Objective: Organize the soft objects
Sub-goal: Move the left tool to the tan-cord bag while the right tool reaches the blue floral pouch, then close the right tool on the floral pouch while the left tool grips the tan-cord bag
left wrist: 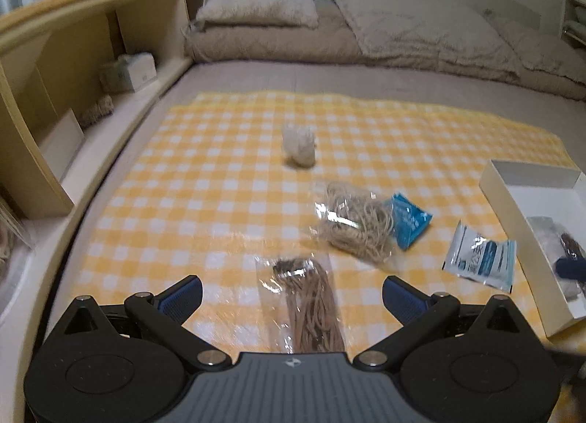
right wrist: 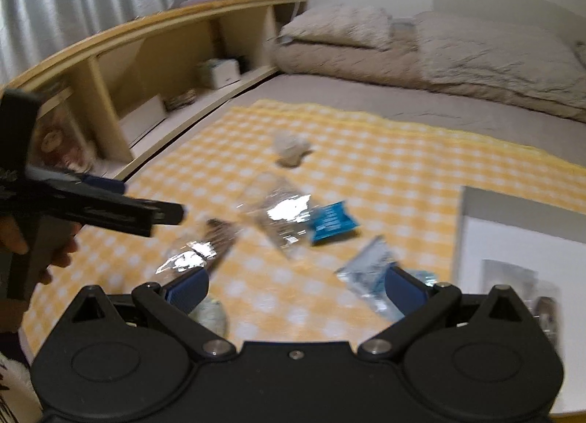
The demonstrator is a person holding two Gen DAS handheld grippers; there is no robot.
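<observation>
Several soft packets lie on a yellow checked cloth (left wrist: 219, 174) on a bed. A long clear bag of brown cords (left wrist: 311, 309) lies between the open fingers of my left gripper (left wrist: 292, 295). Beyond it lie a clear bag of tan bands (left wrist: 357, 225), a blue packet (left wrist: 408, 219), a white-blue pouch (left wrist: 479, 254) and a white fluffy bundle (left wrist: 300, 146). A white box (left wrist: 512, 196) at the right holds a few bagged items. My right gripper (right wrist: 296, 289) is open and empty above the cloth, near the white-blue pouch (right wrist: 366, 276). The left gripper shows in the right wrist view (right wrist: 161, 216).
A wooden shelf unit (left wrist: 91, 42) with a tissue box (left wrist: 128, 71) runs along the left of the bed. Pillows and a folded quilt (left wrist: 403, 31) lie at the far end. A small clear bag (right wrist: 212, 313) lies by my right gripper's left finger.
</observation>
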